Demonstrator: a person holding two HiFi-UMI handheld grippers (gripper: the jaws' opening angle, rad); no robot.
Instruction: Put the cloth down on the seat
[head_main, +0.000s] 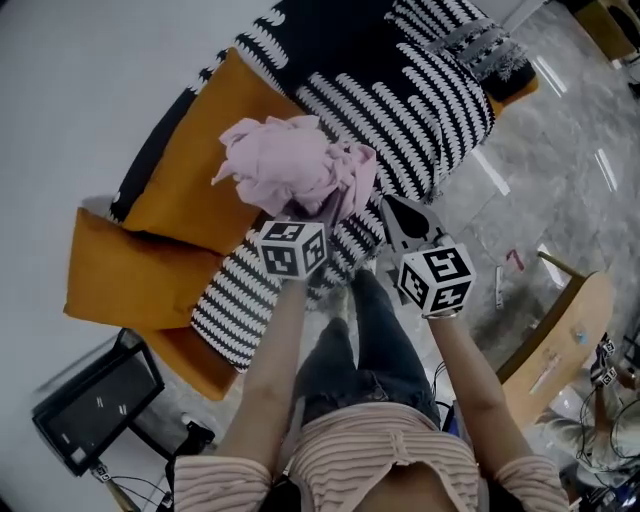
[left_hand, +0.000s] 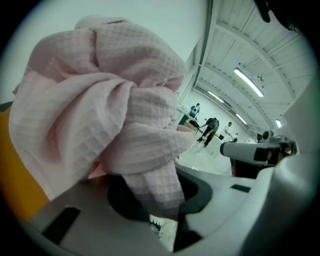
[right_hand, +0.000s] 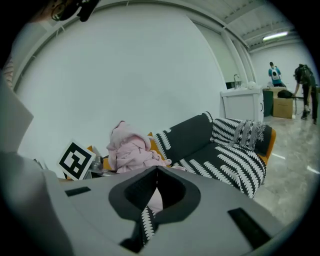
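Cloth (head_main: 290, 165), one, bunched, hides left gripper (left_hand: 160, 202) tips, whose jaws pinch it. Right gripper (head_main: 398, 212): jaws together, empty. Seat (head_main: 400, 110), one, cropped.

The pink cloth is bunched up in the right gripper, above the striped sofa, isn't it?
No: the pink cloth is bunched up in the left gripper, above the striped sofa. The left gripper view shows it between those jaws.

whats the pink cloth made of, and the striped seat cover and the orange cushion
Pink cloth: probably soft woven cotton, matte, with a waffle grid of small squares; it bunches in loose folds.
Striped seat cover: knitted or woven textile, matte; the weave is too small to tell.
Orange cushion: smooth matte fabric, perhaps upholstery cloth.
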